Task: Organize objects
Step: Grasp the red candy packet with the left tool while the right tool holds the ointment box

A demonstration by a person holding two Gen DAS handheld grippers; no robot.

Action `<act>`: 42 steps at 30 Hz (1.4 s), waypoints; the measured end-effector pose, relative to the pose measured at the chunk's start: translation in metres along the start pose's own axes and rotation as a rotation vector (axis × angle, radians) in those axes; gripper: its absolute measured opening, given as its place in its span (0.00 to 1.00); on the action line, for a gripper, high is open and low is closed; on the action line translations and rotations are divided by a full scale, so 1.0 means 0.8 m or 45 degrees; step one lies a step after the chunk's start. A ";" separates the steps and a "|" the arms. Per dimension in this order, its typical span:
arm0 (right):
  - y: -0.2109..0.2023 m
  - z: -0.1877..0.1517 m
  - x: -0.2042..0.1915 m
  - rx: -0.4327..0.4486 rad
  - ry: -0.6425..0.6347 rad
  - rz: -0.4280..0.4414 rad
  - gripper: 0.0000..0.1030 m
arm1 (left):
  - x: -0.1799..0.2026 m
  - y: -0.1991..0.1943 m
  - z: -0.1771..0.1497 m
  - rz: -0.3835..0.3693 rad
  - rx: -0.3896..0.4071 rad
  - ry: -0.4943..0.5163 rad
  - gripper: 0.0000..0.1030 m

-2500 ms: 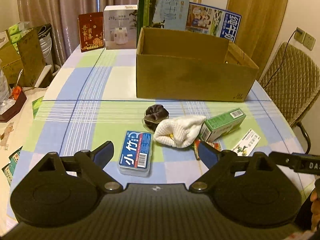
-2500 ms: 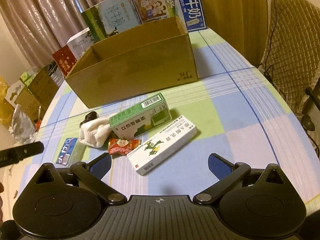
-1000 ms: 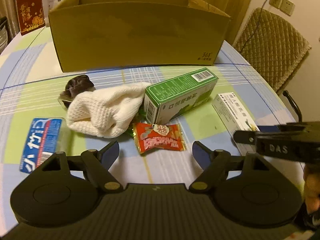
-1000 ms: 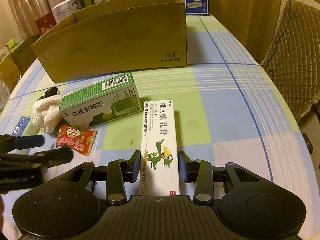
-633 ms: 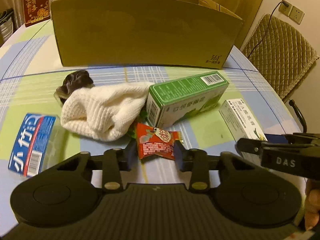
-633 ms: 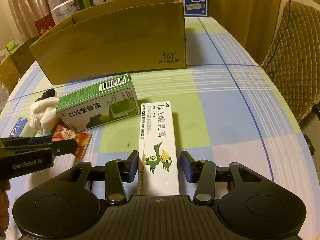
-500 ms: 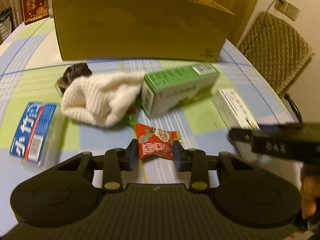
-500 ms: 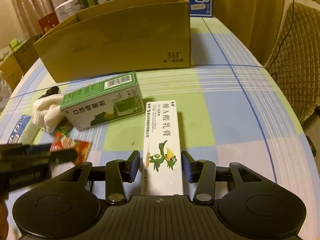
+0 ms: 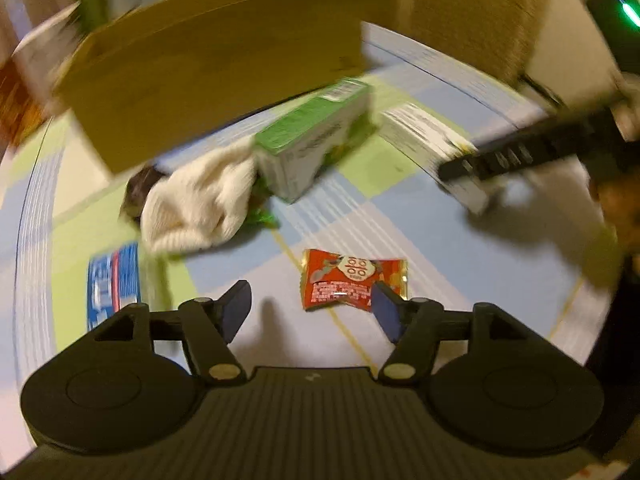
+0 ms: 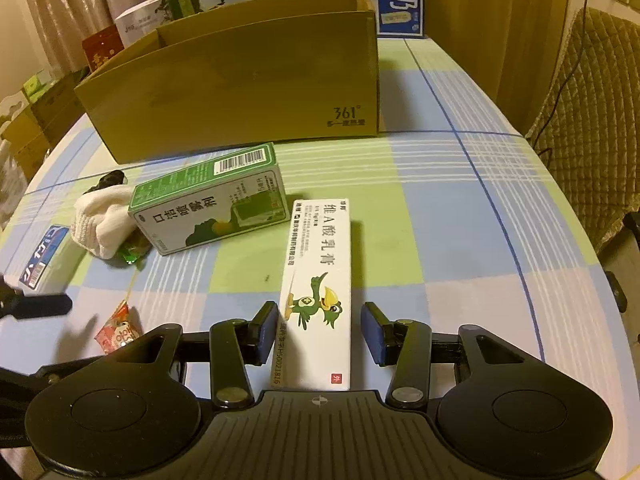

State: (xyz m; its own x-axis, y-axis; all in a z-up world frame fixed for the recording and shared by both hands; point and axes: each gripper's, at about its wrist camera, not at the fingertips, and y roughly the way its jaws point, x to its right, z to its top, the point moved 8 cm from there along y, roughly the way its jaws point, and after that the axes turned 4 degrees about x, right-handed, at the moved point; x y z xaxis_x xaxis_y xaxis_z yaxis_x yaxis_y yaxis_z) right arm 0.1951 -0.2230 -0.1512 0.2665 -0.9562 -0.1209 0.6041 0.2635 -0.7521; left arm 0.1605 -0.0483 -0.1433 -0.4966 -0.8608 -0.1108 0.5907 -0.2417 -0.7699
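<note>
My left gripper [image 9: 311,312] is open low over the checked tablecloth [image 9: 420,264]. A red snack packet [image 9: 354,280] lies flat just ahead of its right fingertip; the view is blurred by motion. My right gripper [image 10: 319,334] is shut on a long white carton with a green bird [image 10: 320,264], held lengthwise between the pads. In the left wrist view that carton [image 9: 420,136] hangs a little above the table with a shadow under it. A big open cardboard box [image 10: 240,92] stands behind. The red packet [image 10: 118,330] also shows at the lower left of the right wrist view.
A green carton [image 10: 208,200] lies in front of the cardboard box, with a white knitted cloth [image 10: 100,216], a dark small item [image 10: 110,180] and a green wrapper [image 10: 130,254] beside it. A blue packet [image 10: 42,256] lies far left. A quilted chair [image 10: 592,120] stands right.
My left gripper held the red packet half a second ago; now it has opened and the packet lies on the cloth. The right gripper still holds the white carton, which has come up off the table.
</note>
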 end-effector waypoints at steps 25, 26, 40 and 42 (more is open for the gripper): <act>0.008 0.003 0.003 0.011 0.009 -0.020 0.52 | 0.011 0.032 0.010 0.014 0.015 -0.212 0.27; 0.010 0.004 0.002 0.013 0.002 -0.021 0.52 | 0.010 0.032 0.009 0.010 0.018 -0.234 0.26; 0.027 0.005 -0.016 0.021 -0.156 -0.071 0.50 | 0.004 0.036 0.010 0.035 0.045 -0.287 0.28; 0.028 0.004 -0.018 0.021 -0.170 -0.066 0.44 | 0.005 0.036 0.009 0.034 0.044 -0.291 0.28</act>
State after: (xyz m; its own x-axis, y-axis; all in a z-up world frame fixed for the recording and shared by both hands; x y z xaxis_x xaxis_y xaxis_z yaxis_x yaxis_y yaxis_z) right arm 0.2071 -0.2027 -0.1638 0.3316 -0.9434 0.0060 0.6317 0.2173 -0.7441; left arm 0.1803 -0.0621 -0.1613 -0.3262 -0.9451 0.0176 0.6247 -0.2295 -0.7464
